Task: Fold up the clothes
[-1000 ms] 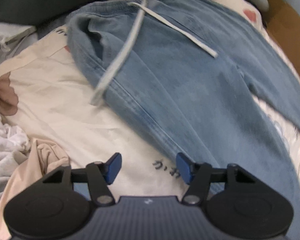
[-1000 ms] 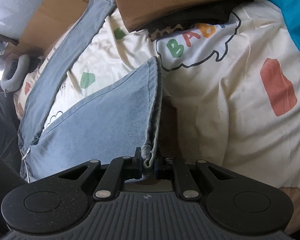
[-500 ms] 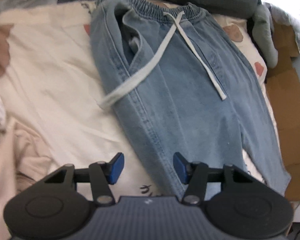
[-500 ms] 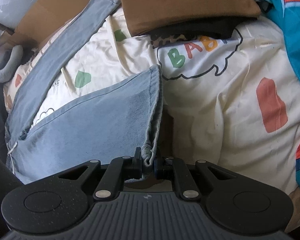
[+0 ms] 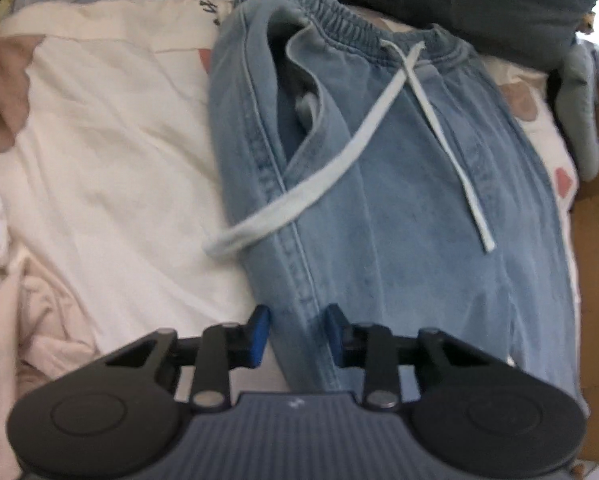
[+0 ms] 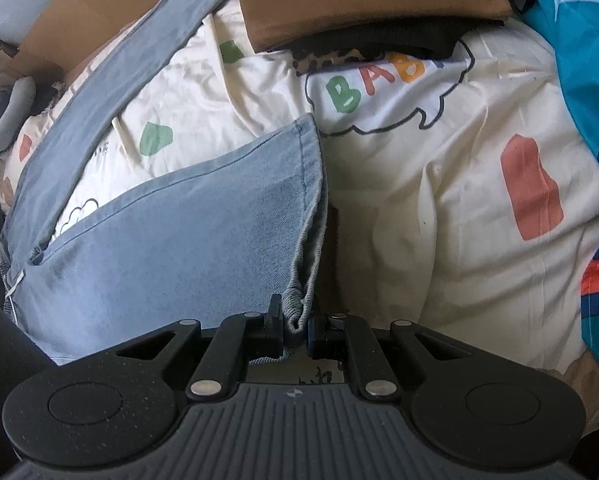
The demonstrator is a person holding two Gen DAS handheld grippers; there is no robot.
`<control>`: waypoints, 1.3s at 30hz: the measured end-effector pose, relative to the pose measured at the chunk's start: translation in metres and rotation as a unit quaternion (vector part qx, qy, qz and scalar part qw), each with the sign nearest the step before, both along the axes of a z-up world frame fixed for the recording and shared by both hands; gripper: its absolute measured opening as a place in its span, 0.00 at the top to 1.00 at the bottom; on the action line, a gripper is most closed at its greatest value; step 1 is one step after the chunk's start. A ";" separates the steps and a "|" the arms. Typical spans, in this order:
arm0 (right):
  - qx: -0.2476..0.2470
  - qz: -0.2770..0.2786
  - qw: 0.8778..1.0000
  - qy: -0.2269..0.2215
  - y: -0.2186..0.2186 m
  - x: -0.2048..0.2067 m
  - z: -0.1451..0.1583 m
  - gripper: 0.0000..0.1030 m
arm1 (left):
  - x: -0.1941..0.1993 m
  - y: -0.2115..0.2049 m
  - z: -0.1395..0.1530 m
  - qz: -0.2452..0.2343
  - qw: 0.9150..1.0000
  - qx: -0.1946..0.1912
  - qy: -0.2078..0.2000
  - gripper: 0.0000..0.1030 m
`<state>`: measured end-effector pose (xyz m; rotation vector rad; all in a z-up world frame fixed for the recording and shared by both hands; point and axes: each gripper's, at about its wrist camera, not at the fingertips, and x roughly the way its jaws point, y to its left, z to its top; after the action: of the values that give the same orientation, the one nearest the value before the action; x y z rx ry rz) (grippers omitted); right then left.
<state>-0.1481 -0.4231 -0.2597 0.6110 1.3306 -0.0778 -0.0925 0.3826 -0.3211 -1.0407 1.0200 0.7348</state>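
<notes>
The jeans lie spread on the bed, the right gripper clamped on a leg hem, the left gripper agape astride the side seam, seemingly about to pinch for a fold.

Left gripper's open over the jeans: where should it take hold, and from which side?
Grip the outer side seam of the jeans, which already lies between the left gripper's open fingers. Come straight forward from the bare-sheet side; that doubled edge is thick and lies flat.

Light-blue denim trousers with white drawstring, spread flat on cream bedsheet, legs apart.
</notes>
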 end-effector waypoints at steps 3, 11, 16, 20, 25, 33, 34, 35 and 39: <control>-0.003 0.003 1.000 0.004 0.001 -0.001 -0.003 0.92 | 0.001 0.003 0.007 0.003 1.000 -0.001 -0.014 0.69; -0.003 0.017 1.000 0.010 0.001 0.003 -0.004 0.91 | 0.010 0.009 -0.001 0.006 1.000 -0.005 0.000 0.69; -0.002 0.014 1.000 0.011 0.001 0.001 -0.004 0.91 | 0.012 0.012 -0.009 0.016 1.000 -0.007 0.015 0.69; -0.002 0.011 1.000 0.015 0.002 -0.002 -0.007 0.91 | 0.009 0.013 -0.013 0.024 1.000 -0.006 0.012 0.71; -0.003 0.012 1.000 0.019 0.003 -0.003 -0.008 0.91 | 0.007 0.016 -0.010 0.037 0.999 -0.007 0.011 0.91; -0.002 0.012 1.000 0.026 0.005 -0.006 -0.013 0.91 | -0.018 0.022 0.003 0.017 1.000 0.003 0.012 0.95; -0.001 0.013 0.999 0.029 0.005 -0.007 -0.014 0.91 | -0.022 0.023 0.004 0.014 1.000 0.004 0.009 0.95; 0.000 0.014 0.999 0.032 0.006 -0.008 -0.016 0.91 | -0.026 0.024 0.004 0.011 1.000 0.005 0.007 0.95; 0.000 0.021 0.999 0.046 0.009 -0.013 -0.022 0.91 | -0.026 0.025 0.004 -0.006 1.000 0.016 0.014 0.95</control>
<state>-0.1607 -0.4145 -0.2817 0.5850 1.4318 -0.0738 -0.1181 0.4072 -0.3175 -0.9991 1.0342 0.7560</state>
